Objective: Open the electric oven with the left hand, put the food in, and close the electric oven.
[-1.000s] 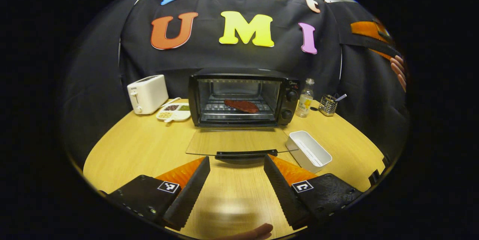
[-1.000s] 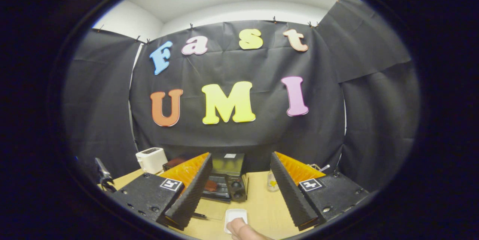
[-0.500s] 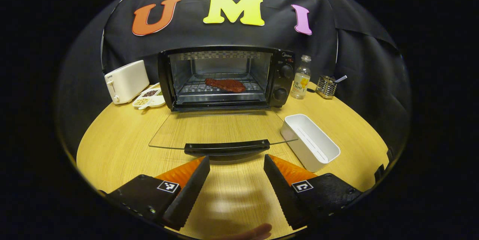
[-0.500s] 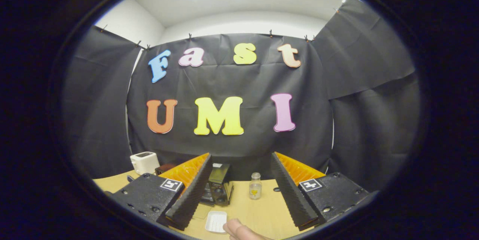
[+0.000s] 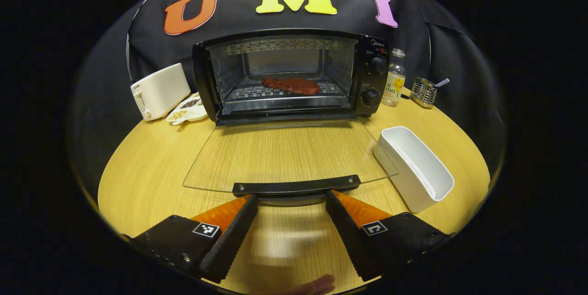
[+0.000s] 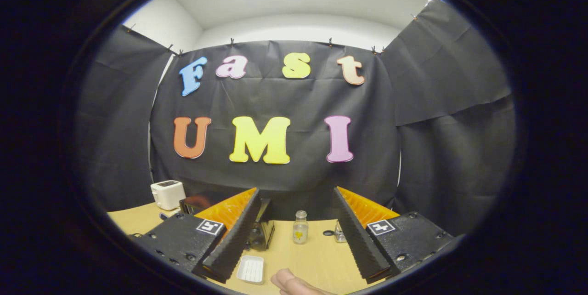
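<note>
Here the left gripper (image 5: pixel 289 201) (fingers wide apart) sits just before the open oven door's handle (image 5: pixel 296 187).

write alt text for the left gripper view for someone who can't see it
An oven stands on a wooden table with its glass door folded down flat and a reddish piece of food on the rack inside. The open left gripper sits just before the door handle.

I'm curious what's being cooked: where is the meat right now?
In the left gripper view, the meat lies on the rack inside the open oven, behind its lowered glass door.
</note>
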